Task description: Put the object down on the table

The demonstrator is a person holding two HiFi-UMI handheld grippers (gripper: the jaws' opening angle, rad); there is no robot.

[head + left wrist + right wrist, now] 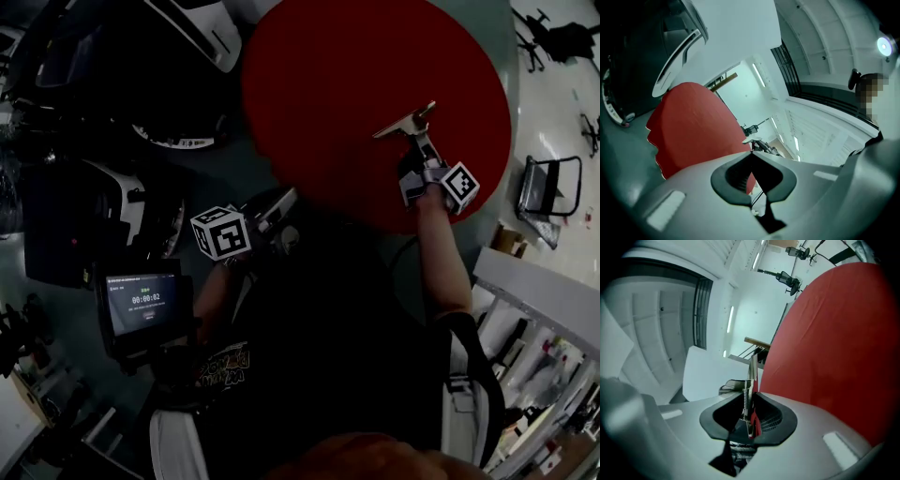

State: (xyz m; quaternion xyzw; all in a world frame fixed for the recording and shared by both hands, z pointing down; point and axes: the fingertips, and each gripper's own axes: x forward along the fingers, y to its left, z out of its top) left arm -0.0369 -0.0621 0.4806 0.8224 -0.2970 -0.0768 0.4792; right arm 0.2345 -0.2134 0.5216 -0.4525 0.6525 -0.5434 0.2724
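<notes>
My right gripper (419, 152) is shut on a slim metal tool (405, 122) with a wide flat head, held above the right part of the round red table (328, 94). In the right gripper view the tool (752, 369) stands edge-on between the jaws of the right gripper (751, 397); a small spring and a red part show on it, and the red table (834, 333) fills the right side. My left gripper (275, 210) hangs near the table's near edge, close to my body. In its own view the left gripper (751, 153) is shut with nothing in it, the table (693, 126) beyond.
A small screen (142, 302) with a timer stands at my lower left. White and dark machines (187, 37) crowd the floor left of the table. A folding chair (548, 187) and white shelving (534, 291) stand to the right.
</notes>
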